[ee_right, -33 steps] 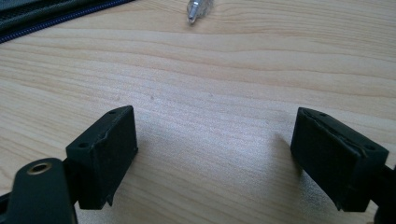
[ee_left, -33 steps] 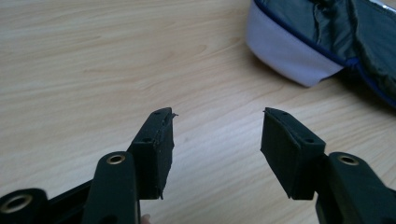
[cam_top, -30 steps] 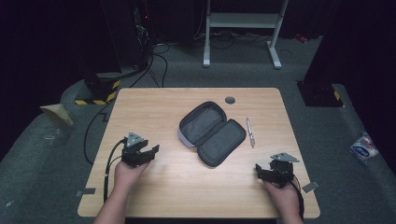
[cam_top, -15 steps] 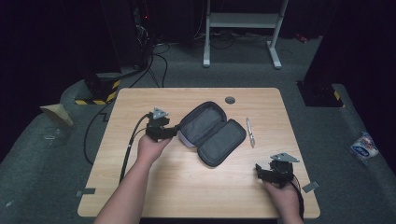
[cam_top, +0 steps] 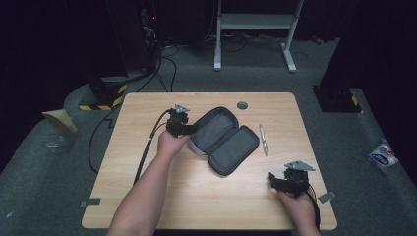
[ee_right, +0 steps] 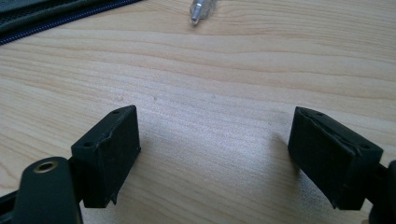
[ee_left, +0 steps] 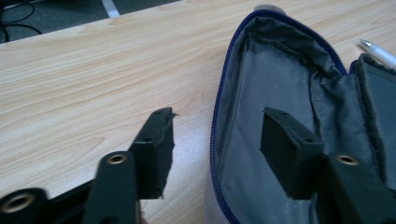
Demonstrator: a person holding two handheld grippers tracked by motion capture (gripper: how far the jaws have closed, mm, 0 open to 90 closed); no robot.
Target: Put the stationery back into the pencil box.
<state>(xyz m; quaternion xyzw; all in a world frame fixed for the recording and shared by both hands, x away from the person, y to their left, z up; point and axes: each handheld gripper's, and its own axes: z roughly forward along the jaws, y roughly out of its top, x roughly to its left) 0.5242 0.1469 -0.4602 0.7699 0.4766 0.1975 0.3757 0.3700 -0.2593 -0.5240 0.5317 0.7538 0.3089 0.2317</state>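
I sit at a pale wooden worktop (cam_top: 147, 196) with a black claw in each hand. My left claw (cam_top: 189, 129) reaches out to the near-left rim of an open grey pencil case (cam_top: 223, 140), which lies unzipped and spread flat near the middle of the worktop, angled from far-left to near-right. In the left gripper view my left claw's jaws straddle the case's blue-zippered edge (ee_left: 215, 126): one jaw stands over bare wood outside the case, the other hangs over the grey lining inside the left half. The jaws have just been closing and stand partly open, with the rim between them; from this angle I think neither pad presses on the fabric yet, though the view is too close to be sure. My right claw (cam_top: 281, 181) rests near the near-right corner of the worktop, well apart from the case, its jaws spread wide with only bare wood between them. A silver pen (cam_top: 264, 139) lies just beside the case on its right side; its tip (ee_right: 201, 10) shows at the top of the right gripper view. A small round grey disc (cam_top: 242, 105) is set in the worktop near the far edge, beyond the case.
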